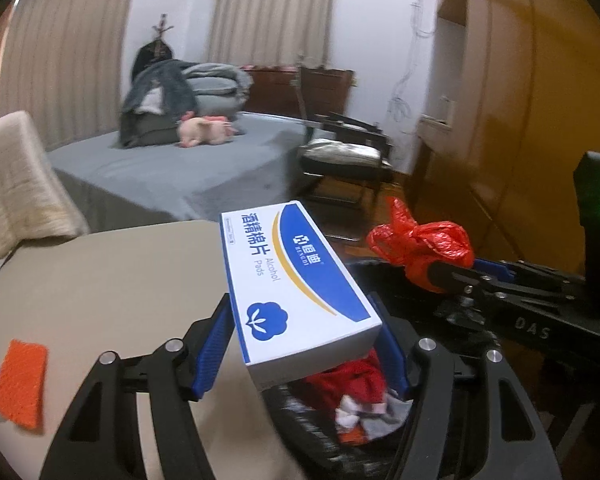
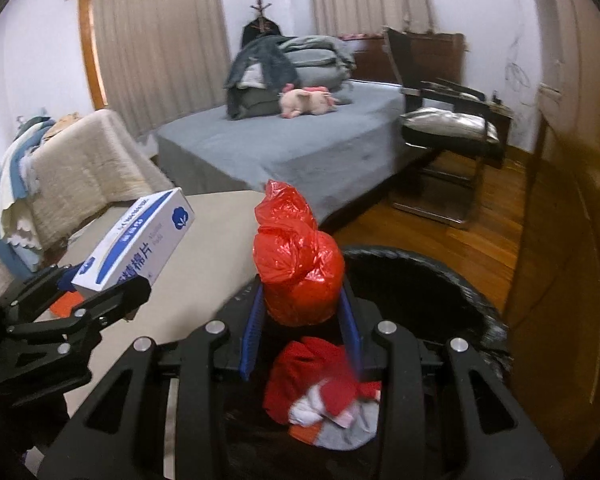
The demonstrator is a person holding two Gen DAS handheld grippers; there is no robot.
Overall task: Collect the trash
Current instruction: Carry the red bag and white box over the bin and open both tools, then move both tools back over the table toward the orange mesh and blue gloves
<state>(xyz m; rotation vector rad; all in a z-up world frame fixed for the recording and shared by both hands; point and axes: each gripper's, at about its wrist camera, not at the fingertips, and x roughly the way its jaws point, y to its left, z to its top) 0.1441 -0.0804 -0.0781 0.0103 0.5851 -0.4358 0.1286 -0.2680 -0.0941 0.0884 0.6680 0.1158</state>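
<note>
Both tilted downward over the black-lined round trash bin [image 2: 440,276], the left gripper [image 1: 300,344] clamps the white-and-blue cardboard alcohol-pad box [image 1: 296,288] in wide-set jaws while the right gripper [image 2: 302,320] pinches the knotted red plastic bag [image 2: 298,264] half-closed.

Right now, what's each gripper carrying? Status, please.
Left gripper shut on alcohol pads box. Right gripper shut on red bag. Both over black bin; nothing blocking.
</note>
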